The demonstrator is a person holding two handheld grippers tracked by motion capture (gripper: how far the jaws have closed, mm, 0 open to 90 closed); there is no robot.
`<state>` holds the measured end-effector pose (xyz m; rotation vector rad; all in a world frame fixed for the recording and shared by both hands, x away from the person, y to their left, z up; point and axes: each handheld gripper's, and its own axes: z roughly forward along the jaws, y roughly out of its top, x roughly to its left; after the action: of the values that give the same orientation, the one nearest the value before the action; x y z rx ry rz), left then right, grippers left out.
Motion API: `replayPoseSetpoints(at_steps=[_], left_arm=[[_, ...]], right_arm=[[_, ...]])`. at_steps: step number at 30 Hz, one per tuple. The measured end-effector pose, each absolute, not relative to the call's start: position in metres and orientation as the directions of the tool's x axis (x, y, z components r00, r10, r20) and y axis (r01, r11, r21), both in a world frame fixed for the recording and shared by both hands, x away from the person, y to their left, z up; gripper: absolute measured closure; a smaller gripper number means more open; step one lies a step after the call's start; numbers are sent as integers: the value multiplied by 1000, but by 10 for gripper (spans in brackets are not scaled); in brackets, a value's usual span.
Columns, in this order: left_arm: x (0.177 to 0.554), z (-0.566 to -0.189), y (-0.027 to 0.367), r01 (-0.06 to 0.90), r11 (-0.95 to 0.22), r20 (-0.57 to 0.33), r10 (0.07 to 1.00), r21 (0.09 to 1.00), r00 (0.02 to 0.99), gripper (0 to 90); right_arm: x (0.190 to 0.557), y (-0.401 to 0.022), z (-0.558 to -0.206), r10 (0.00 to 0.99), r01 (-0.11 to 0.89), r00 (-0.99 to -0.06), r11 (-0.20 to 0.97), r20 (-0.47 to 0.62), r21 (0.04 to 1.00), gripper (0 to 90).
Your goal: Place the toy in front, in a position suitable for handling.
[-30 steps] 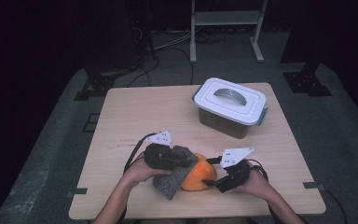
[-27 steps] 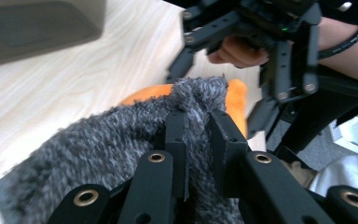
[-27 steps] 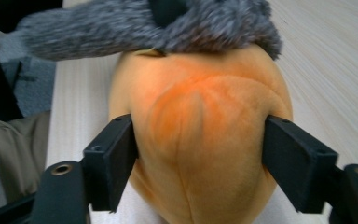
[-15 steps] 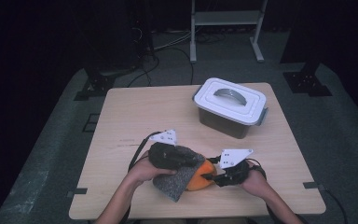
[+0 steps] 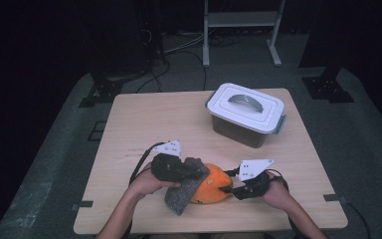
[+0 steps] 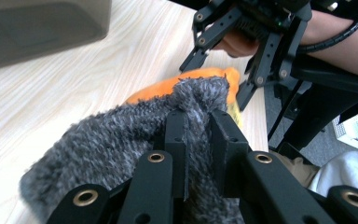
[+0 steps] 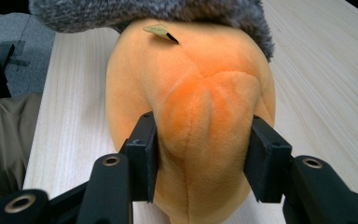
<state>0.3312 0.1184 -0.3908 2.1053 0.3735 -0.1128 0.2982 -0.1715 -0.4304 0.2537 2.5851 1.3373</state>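
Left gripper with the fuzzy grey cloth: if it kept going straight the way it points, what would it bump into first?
Probably the orange plush toy, right behind the grey cloth that the left gripper pinches. Beyond it waits the right gripper, though depth is hard to judge.

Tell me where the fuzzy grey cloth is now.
The fuzzy grey cloth drapes the orange plush toy at the table's near edge, pinched by the left gripper.

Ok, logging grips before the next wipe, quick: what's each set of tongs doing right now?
Left tongs: shut on the grey cloth.
Right tongs: just been closing, now clamped on the orange plush.
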Motion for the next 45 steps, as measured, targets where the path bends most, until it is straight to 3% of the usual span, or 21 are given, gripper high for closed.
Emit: replayPoseSetpoints(at_steps=[3,7,9,17,18,21,23,33,36,40,45], left_arm=[[330,-395,124,330,-476,-249,226,815,942,780],[329,-398,124,334,-477,-253,227,813,941,780],[329,-398,123,331,-477,-253,222,814,942,781],[326,-399,116,313,-492,-253,187,812,949,780],[326,-399,116,310,-494,-248,188,812,950,781],[328,-399,118,323,-469,-259,198,822,945,781],[330,-397,120,323,-453,-254,209,831,945,782],[356,-376,123,319,-446,-193,304,836,933,781],[356,-396,115,344,-462,-230,286,817,930,782],[349,-406,111,336,-451,-257,229,827,939,782],[339,-406,106,302,-483,-235,196,822,952,783]], right_arm=[[299,-174,-432,252,61,-962,565,-102,823,488],[302,-173,-430,274,139,-962,548,-20,825,326],[303,-174,-427,277,155,-961,540,0,827,288],[304,-166,-422,266,151,-964,537,3,830,233],[303,-164,-424,263,140,-965,543,-9,828,259],[301,-163,-424,250,105,-967,563,-47,820,470],[302,-163,-421,255,91,-965,566,-69,819,536],[325,-156,-413,334,83,-936,512,-109,855,561],[321,-155,-426,303,64,-945,535,-121,843,525],[315,-165,-427,308,136,-950,556,-52,820,329],[309,-177,-414,311,174,-950,511,8,841,274]])
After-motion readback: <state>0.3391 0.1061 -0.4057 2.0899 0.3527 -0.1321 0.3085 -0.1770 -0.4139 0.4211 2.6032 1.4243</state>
